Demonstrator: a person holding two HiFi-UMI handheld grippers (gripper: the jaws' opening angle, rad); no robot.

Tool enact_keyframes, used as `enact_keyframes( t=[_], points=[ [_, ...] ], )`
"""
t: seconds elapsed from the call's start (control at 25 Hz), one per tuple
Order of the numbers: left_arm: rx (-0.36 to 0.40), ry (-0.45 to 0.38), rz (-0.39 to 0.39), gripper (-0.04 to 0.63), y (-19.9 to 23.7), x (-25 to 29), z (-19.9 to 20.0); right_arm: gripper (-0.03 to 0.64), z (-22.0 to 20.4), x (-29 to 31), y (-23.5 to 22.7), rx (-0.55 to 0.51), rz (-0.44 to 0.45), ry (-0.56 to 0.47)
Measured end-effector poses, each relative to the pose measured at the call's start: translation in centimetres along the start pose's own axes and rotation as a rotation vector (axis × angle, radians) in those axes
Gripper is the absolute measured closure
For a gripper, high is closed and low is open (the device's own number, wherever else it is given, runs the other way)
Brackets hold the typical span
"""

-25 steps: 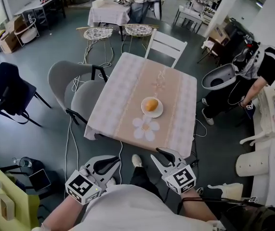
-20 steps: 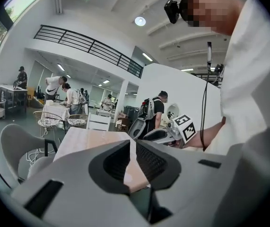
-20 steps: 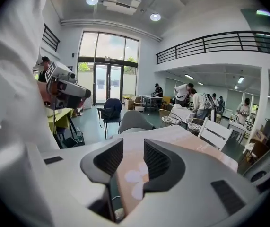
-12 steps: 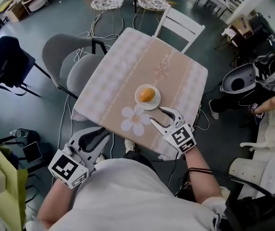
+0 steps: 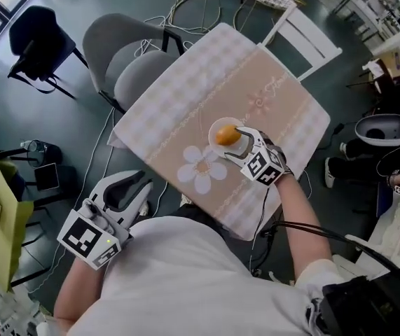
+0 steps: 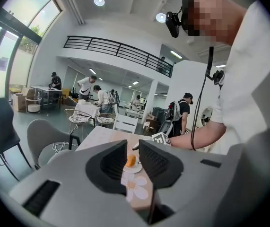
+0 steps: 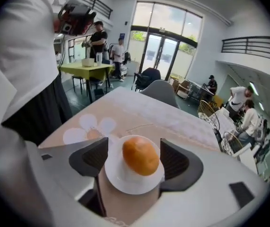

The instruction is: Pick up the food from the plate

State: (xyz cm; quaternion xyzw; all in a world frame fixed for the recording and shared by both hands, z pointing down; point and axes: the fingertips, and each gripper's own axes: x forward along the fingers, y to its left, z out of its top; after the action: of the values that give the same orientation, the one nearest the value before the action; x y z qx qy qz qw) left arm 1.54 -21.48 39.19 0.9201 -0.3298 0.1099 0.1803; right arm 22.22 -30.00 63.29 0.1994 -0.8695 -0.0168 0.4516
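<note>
The left tool [image 5: 128, 190] is held beside the table [image 5: 185, 96], its jaws only a little apart, with nothing between them. On the table the orange food [image 5: 226, 136] lies on the white plate [image 5: 212, 127]. The right tool [image 5: 235, 143] has just been opening its jaws — they stand wide on both sides of the food, not pressing it.

A square table [image 5: 305, 128] is covered by a pale checked tablecloth [image 5: 178, 93] with a beige middle band, and a small white plate [image 5: 213, 129] lies on that band just beside the cloth's white flower print [image 5: 202, 171].
</note>
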Motion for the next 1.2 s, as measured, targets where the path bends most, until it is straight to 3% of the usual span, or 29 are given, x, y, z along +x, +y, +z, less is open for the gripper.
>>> enact_keyframes(
  t=[0.28,0.56,0.88,1.2],
  points=[
    [-0.047,-0.017,0.095,0.526,1.5,-0.5,0.4,0.244,-2.6,4.4,-0.4,-0.226,0.166,0.162],
    [-0.051,-0.002,0.114,0.526,2.3,-0.1,0.5,0.244,-4.0,6.9,-0.6,-0.282,0.203,0.244],
    [-0.044,-0.001,0.092,0.526,2.7,0.5,0.6,0.245,-3.9,7.2,-0.6,-0.234,0.179,0.255],
    [-0.02,-0.013,0.037,0.526,2.5,-0.6,0.8,0.249,-1.8,5.1,-0.1,0.001,0.09,0.177]
  ],
)
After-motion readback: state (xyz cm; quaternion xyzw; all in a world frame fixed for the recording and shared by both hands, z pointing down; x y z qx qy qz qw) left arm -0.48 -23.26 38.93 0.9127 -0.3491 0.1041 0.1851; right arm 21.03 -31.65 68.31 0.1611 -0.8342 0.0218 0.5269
